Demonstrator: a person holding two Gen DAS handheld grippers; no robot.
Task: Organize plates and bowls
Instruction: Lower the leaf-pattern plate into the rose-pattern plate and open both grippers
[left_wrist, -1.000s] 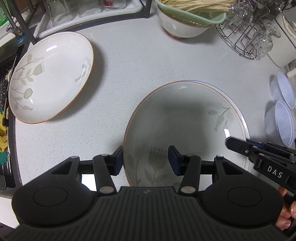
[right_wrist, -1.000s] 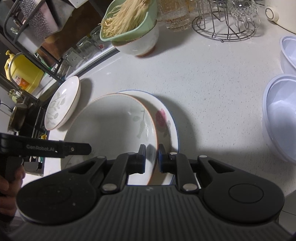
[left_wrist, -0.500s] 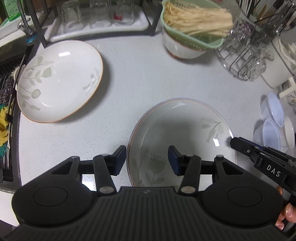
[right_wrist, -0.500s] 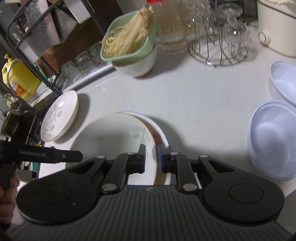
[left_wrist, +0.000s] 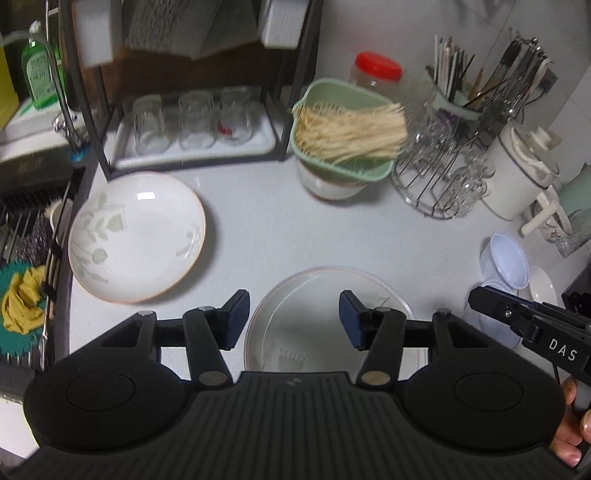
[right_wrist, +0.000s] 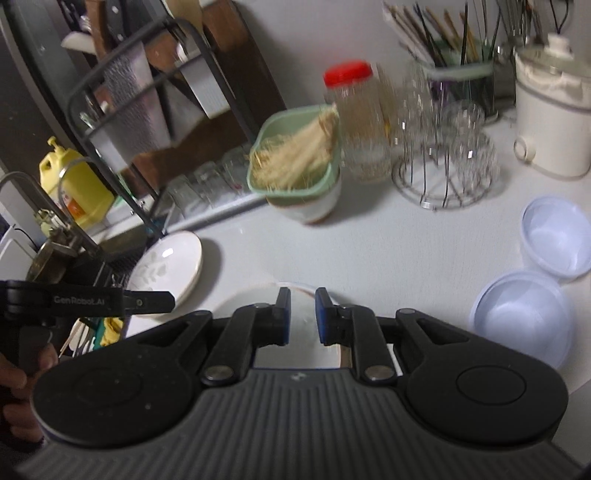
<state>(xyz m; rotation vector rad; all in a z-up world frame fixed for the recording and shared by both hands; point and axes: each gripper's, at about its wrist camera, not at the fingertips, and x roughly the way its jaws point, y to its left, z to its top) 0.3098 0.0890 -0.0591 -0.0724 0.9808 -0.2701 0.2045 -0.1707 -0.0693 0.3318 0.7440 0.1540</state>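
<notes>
A cream leaf-pattern plate (left_wrist: 325, 317) lies stacked on another plate on the white counter, right under my left gripper (left_wrist: 293, 317), which is open and empty above it. A second leaf-pattern plate (left_wrist: 136, 236) lies to the left near the sink; it also shows in the right wrist view (right_wrist: 170, 262). My right gripper (right_wrist: 301, 314) is open a little and empty, raised above the stacked plates (right_wrist: 255, 295). Two translucent plastic bowls (right_wrist: 521, 314) sit at the right.
A green strainer of noodles (left_wrist: 343, 136) rests on a bowl at the back. A wire glass rack (left_wrist: 439, 177), a white pot (left_wrist: 517, 177), a utensil holder and a tray of glasses (left_wrist: 192, 125) line the back. The sink (left_wrist: 26, 258) is at the left.
Both grippers have risen and pulled back from the stacked plates. The right gripper has let go of the plate rim and opened slightly.
</notes>
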